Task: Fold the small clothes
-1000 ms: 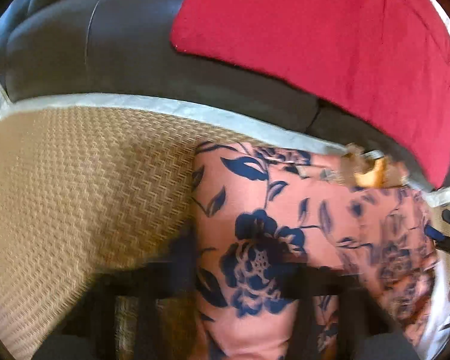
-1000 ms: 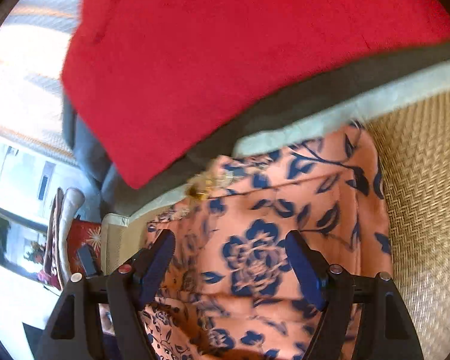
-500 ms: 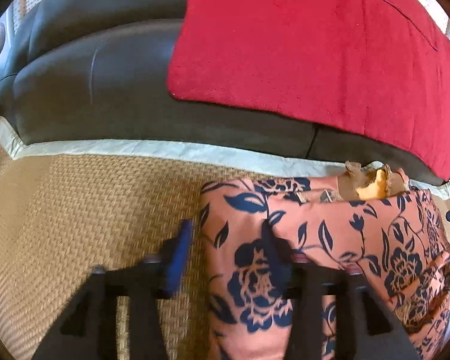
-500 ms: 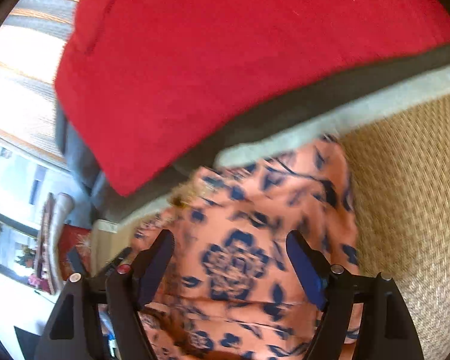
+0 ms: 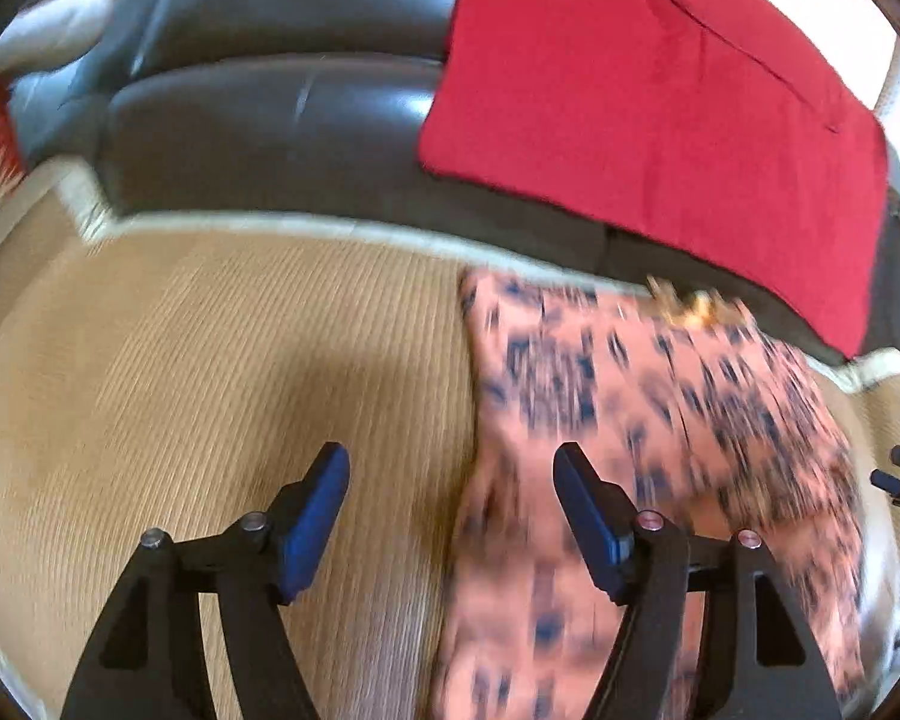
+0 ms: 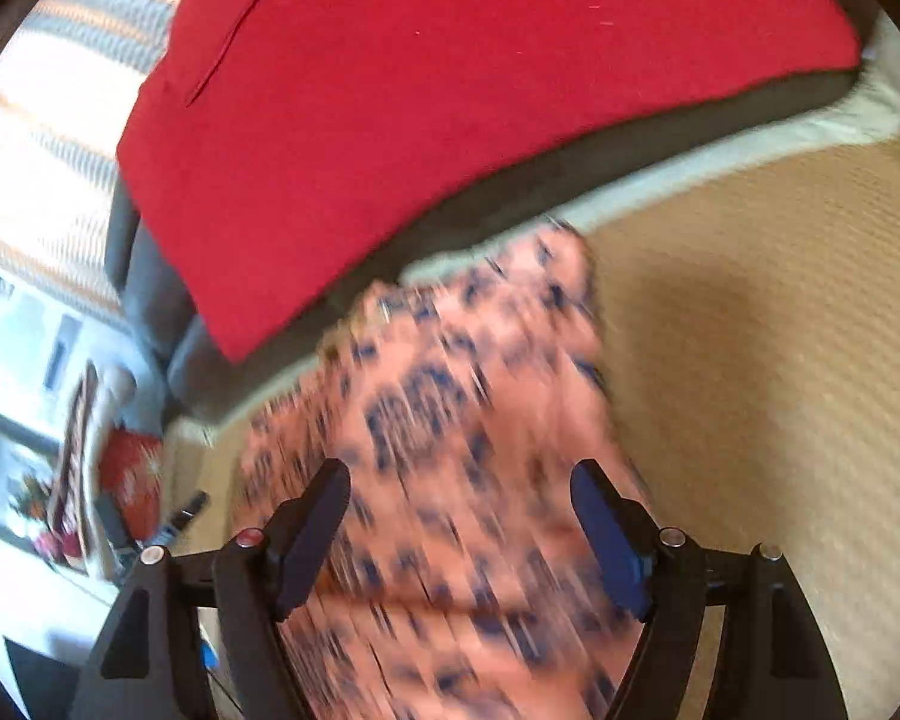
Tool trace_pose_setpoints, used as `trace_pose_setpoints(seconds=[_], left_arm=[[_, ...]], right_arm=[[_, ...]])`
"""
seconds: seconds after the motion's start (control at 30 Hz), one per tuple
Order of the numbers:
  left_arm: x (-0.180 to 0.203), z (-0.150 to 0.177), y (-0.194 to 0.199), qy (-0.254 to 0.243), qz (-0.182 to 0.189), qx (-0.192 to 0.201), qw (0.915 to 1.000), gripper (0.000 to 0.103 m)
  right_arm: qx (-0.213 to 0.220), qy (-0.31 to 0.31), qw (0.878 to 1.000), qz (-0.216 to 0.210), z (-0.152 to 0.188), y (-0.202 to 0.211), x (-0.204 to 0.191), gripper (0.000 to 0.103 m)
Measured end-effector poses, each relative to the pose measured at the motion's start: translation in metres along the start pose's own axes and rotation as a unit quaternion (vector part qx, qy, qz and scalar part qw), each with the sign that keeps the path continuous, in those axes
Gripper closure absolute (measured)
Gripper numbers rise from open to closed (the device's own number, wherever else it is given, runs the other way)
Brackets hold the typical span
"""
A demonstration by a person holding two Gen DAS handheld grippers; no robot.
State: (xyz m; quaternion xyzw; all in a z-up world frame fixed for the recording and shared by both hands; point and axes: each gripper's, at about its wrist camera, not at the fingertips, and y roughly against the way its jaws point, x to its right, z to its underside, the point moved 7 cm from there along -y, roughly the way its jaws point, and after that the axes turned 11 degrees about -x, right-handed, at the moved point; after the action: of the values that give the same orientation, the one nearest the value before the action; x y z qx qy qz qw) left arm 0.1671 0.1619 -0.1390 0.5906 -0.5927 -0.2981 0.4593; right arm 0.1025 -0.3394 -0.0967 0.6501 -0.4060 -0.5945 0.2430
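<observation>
The pink cloth with dark blue flowers (image 5: 660,420) lies flat on a tan woven mat (image 5: 210,390). Its far edge sits just beside the pale border of the mat, near a dark sofa (image 5: 270,120). A red cloth (image 5: 660,90) is spread over the sofa, behind the pink cloth. Both pictures are blurry. The left tool (image 5: 450,510) has just been opening, and its two blue fingers (image 5: 315,516) stand wide apart with nothing pinched between them. It hangs over the left edge of the pink cloth, with one finger over the mat and one over the cloth. The right tool (image 6: 459,516) is wide open too and holds nothing. It hangs over the middle of the pink cloth (image 6: 450,390), with the mat (image 6: 780,360) off to the right.
</observation>
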Motion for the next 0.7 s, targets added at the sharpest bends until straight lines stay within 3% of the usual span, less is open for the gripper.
trace_pose_setpoints(seconds=[0.17,0.33,0.5,0.57,0.7], left_arm=[[-0.019,0.096,0.04,0.014,0.019,-0.037,0.9991,0.031],[-0.018,0.153,0.046,0.031,0.028,-0.061,0.9973,0.031],[-0.01,0.185,0.037,0.036,0.034,-0.084,0.9953,0.031],[-0.004,0.191,0.036,0.034,0.034,-0.088,0.995,0.031],[0.007,0.197,0.038,0.011,0.021,-0.088,0.9959,0.031]], right_arm=[[-0.046,-0.002,0.998,0.03,0.093,0.041,0.041,0.024],[-0.071,-0.03,0.997,0.023,0.155,0.058,0.063,0.024],[-0.104,-0.03,0.994,0.018,0.197,0.044,0.059,0.024],[-0.102,-0.015,0.994,0.04,0.201,0.038,0.056,0.025],[-0.114,-0.011,0.993,0.041,0.21,0.028,0.046,0.026]])
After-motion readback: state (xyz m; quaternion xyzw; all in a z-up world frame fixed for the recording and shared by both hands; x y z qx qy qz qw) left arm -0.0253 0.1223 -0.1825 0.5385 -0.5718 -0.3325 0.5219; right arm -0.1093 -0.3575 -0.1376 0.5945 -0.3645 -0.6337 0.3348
